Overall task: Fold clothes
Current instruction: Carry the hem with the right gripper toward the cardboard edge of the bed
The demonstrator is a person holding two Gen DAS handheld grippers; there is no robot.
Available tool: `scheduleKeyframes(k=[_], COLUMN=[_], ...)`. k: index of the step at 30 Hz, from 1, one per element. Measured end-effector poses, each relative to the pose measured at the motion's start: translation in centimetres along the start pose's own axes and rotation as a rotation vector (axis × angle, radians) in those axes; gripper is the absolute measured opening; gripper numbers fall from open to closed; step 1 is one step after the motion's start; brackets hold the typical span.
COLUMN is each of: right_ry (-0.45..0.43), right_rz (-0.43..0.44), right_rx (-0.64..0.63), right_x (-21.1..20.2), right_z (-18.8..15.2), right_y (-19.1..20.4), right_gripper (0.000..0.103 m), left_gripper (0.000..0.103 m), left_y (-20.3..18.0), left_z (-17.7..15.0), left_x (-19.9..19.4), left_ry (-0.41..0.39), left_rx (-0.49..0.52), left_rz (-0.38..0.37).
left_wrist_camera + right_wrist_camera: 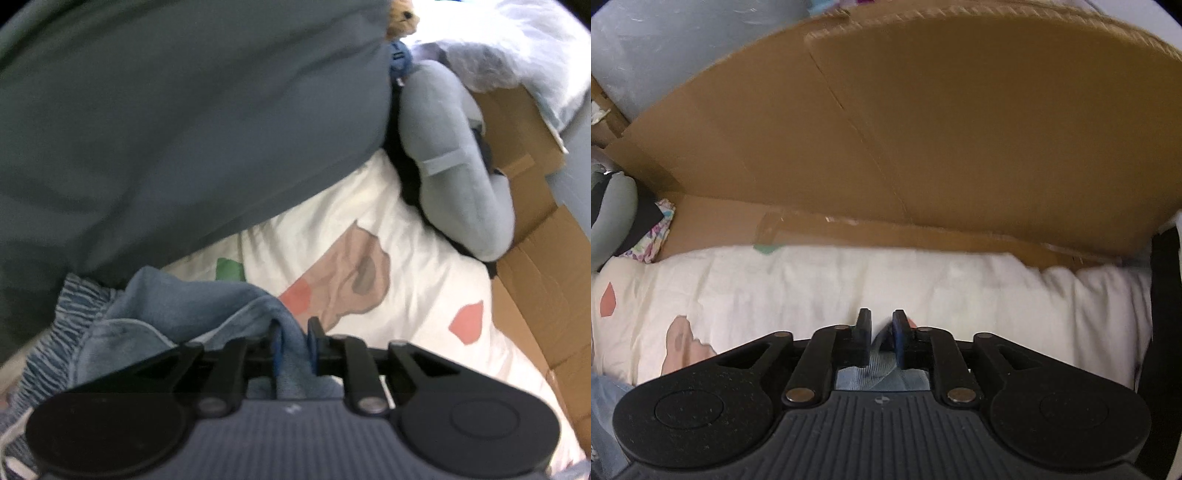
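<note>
Denim garment [184, 314] looks soft, limp; left claw [293, 334] pinches its edge; right claw [881, 332] seemingly grips cloth too.

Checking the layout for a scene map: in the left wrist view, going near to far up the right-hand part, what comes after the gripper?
left gripper → white printed bedding → grey plush toy → white quilt

We see our left tongs [293, 334] angled downward, jaws narrowly parted with blue cloth [184, 306] bunched between them. Our right tongs [881, 328] also tilt downward, jaws slightly apart around blue fabric [882, 369].
</note>
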State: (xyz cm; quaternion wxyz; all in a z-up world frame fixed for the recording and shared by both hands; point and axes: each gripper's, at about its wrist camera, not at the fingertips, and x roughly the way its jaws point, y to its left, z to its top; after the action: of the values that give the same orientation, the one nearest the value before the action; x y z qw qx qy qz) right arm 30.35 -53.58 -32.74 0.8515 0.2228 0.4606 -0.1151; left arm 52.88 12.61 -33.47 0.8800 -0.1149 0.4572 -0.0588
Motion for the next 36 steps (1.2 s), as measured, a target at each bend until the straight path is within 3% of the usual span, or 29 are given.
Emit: scheduleKeyframes(k=[4, 16, 19, 22, 26, 31, 36], right_ry=[-0.029, -0.056, -0.061, -0.073, -0.073, -0.076, -0.059], right_rz=[0.033, -0.036, -0.051, -0.086, -0.077, -0.036, -0.019], right_rx=[-0.045, -0.219, -0.211, -0.190, -0.118, -0.106, -0.135], right_x=[-0.3, 1.2, 1.9, 2.4, 2.9, 3.6, 4.7], right_z=[0.0, -1.5, -1.7, -1.8, -1.5, -1.4, -1.8], right_y=[0.6, 1.4, 1.2, 0.8, 0.0, 0.6, 1.5], right_gripper=[0.037, 0.038, 0.039, 0.041, 0.041, 0.043, 0.050], left_gripper=[0.018, 0.022, 0.022, 0.022, 0.023, 0.023, 0.023], left_y=[-0.7, -3.9, -4.1, -4.3, -4.8, -5.7, -4.3], left_z=[0.5, 3.8, 5.0, 6.1, 7.1, 6.7, 5.4], left_x=[-1.6, -4.3, -4.6, -5.7, -5.8, -2.5, 1.3], left_ry=[-0.016, -0.044, -0.025, -0.063, -0.070, 0.000, 0.099], left_rx=[0.067, 0.330, 0.394, 0.453, 0.565, 0.768, 0.872], left_rz=[-0.009, -0.004, -0.020, -0.054, -0.036, 0.024, 0.056])
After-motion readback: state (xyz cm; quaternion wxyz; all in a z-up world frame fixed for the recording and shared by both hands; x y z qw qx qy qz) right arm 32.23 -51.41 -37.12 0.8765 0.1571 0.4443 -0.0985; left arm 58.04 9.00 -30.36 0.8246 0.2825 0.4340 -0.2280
